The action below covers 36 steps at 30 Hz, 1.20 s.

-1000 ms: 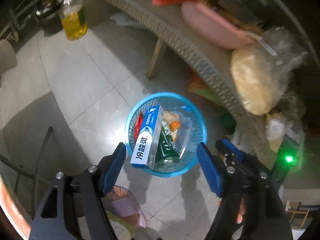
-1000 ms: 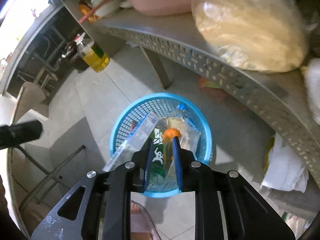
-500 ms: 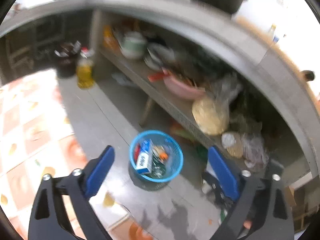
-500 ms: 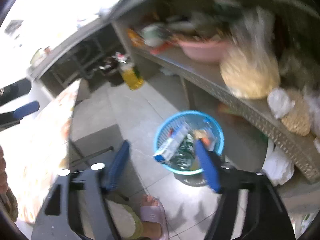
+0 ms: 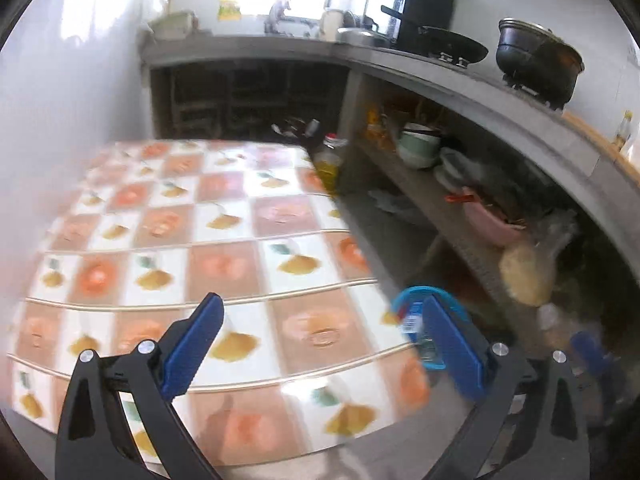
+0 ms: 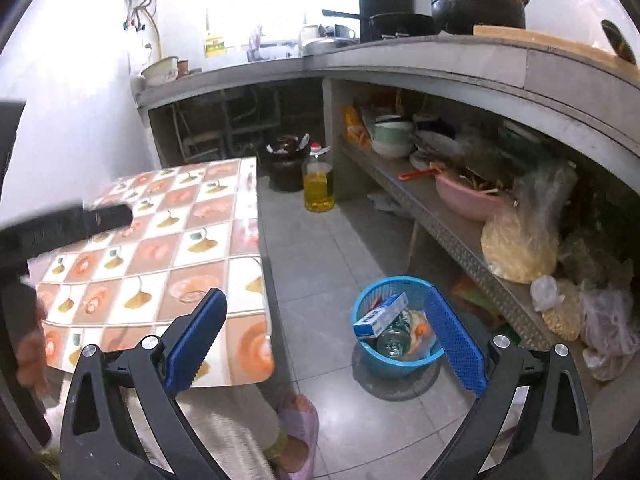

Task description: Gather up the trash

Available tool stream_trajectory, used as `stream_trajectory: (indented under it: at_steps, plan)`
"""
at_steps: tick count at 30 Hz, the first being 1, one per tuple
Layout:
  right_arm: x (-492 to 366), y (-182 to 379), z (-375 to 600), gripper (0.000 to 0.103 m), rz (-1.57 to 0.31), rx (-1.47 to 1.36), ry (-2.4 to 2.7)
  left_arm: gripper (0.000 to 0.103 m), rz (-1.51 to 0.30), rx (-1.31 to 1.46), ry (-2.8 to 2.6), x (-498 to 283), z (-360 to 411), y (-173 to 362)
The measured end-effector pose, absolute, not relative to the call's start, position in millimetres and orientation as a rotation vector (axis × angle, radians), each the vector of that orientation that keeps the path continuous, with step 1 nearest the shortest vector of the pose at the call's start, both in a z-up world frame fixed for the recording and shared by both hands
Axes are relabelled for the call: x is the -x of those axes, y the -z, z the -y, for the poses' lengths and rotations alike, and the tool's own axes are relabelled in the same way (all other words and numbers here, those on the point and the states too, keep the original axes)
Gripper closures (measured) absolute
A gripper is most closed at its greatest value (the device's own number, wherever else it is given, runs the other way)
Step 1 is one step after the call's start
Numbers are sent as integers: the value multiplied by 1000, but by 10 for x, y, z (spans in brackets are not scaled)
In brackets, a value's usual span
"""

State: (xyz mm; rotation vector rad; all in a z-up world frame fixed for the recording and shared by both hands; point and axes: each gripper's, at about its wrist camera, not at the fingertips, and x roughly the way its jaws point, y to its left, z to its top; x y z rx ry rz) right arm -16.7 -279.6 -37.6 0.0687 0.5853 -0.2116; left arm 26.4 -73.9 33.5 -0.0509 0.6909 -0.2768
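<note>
A blue plastic basket [image 6: 374,362] stands on the grey tiled floor by the low shelf. It holds a blue and white toothpaste box [image 6: 380,316], a clear glass jar [image 6: 391,343] and a clear bag with something orange [image 6: 420,330]. My right gripper [image 6: 326,336] is open and empty, raised above the floor between table and basket. My left gripper [image 5: 320,344] is open and empty above the tiled table [image 5: 208,248]. The basket [image 5: 416,296] shows past the table's right edge in the blurred left wrist view.
The table [image 6: 168,240] with its orange flower tiles is on the left. A bottle of yellow oil [image 6: 318,184] and a dark pot [image 6: 284,160] stand on the floor. The shelf [image 6: 460,236] holds a pink basin [image 6: 468,200], bowls and bags. My slippered foot [image 6: 298,416] is below.
Both grippers have risen and pulled back from the basket. The right gripper, shut one second ago, is open. The left view has swung up over the table.
</note>
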Motion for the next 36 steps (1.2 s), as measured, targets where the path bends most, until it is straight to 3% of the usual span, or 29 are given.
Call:
stream_trajectory:
  at_steps: [6,17,36]
  plan:
    - [324,343,2653,8,-535,-106,248,6,-580,-40,143,-25,542,-321]
    - [317,495,2357,8,-639,21,256,6,-819,-73,134,70,471,150]
    - [289,557,2457,8,-682,0,272,6,-852,-135,164,87,612,225]
